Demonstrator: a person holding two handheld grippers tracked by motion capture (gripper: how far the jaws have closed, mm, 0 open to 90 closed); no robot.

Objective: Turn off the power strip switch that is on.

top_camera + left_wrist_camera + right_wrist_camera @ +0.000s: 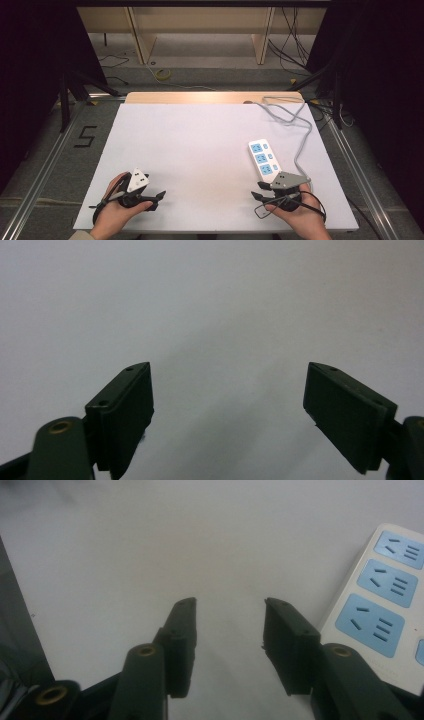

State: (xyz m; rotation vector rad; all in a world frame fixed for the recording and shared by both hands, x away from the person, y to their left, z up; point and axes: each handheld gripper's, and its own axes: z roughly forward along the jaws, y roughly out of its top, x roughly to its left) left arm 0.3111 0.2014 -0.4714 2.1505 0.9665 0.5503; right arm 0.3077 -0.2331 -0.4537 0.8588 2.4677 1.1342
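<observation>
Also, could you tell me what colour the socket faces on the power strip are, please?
Light blue, set in the white power strip; the right gripper view shows them best.

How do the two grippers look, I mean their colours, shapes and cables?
The left gripper and the right gripper are black, and each carries a grey three-cornered plate on top. Black cables loop from both around the hands. In the gripper views, each has two flat dark rectangular jaws with small screw holes, hinged on arms with brass-coloured rivets. A light sleeve edge shows at the left wrist.
</observation>
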